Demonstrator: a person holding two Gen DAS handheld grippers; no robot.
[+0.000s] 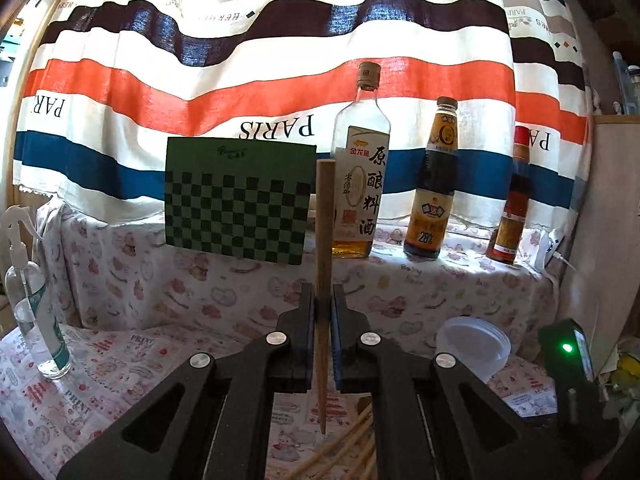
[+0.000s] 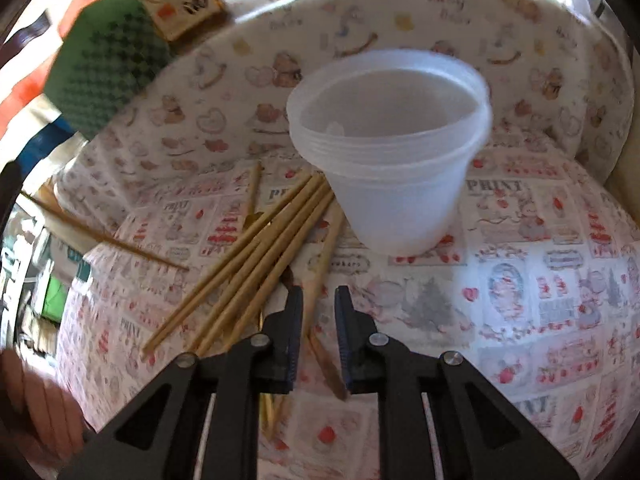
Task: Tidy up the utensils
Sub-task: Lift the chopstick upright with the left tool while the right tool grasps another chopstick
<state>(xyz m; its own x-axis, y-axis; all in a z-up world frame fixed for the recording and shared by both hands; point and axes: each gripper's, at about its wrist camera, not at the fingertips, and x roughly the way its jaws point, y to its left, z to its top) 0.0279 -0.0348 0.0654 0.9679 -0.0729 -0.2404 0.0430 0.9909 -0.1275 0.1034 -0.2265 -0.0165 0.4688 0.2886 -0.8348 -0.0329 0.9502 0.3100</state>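
**Chopstick pinched upright, loose pile waiting by the cup**

Standing at the far left in the left wrist view: a spray bottle [image 1: 38, 300] on the patterned tablecloth [image 1: 120, 360]. Leaning further right against the ledge: a green checkered board [image 1: 238, 200]. Pinching one chopstick [image 1: 325, 240] at mid-length: the left gripper [image 1: 323, 300], pads pressed against it, stick upright with its thin tip pointing down. Lining up behind on the ledge: three sauce bottles [image 1: 432, 184].

Lying left of centre in the right wrist view: a pile of chopsticks [image 2: 256, 264], fanned out and touching the base of the plastic cup [image 2: 392, 152]. Hovering slightly parted over one stick [image 2: 320, 272] of that pile: the right gripper [image 2: 318, 300], the stick passing between its pads, contact unclear.
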